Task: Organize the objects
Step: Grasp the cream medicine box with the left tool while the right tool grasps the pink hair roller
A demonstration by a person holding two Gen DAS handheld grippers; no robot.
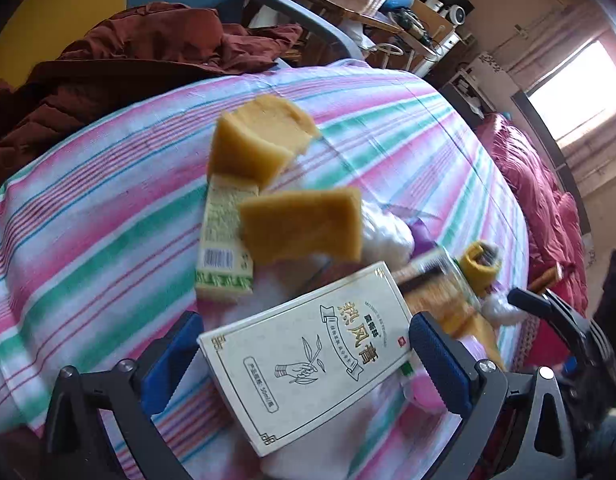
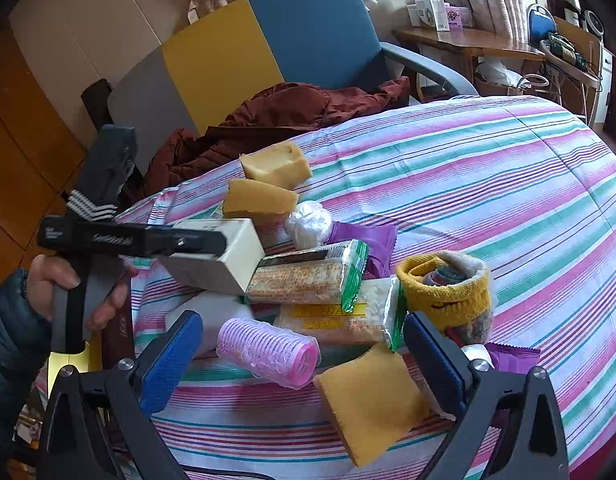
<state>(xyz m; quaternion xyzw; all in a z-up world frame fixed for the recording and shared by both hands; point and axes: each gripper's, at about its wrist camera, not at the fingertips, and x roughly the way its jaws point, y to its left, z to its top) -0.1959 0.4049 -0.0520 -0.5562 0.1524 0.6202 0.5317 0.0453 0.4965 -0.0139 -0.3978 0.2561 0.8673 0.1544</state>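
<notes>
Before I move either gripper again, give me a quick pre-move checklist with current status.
1. Left gripper holding the white box: ok, box sits between its blue pads.
2. Grip secure: cannot tell, the box sits tilted.
3. Right gripper free: ok, open and holding nothing.
4. Pink hair roller within the right gripper's span: ok, lying between its pads.
5. Yellow sponge clear of the right gripper: not ok, beside its right pad.
6. Drop spot for the box: cannot tell.

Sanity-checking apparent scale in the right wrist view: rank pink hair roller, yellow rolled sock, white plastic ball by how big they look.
1. pink hair roller and yellow rolled sock: look alike, and the roller is nearer the camera, so no ranking.
2. white plastic ball: clearly smallest, though farther away.
</notes>
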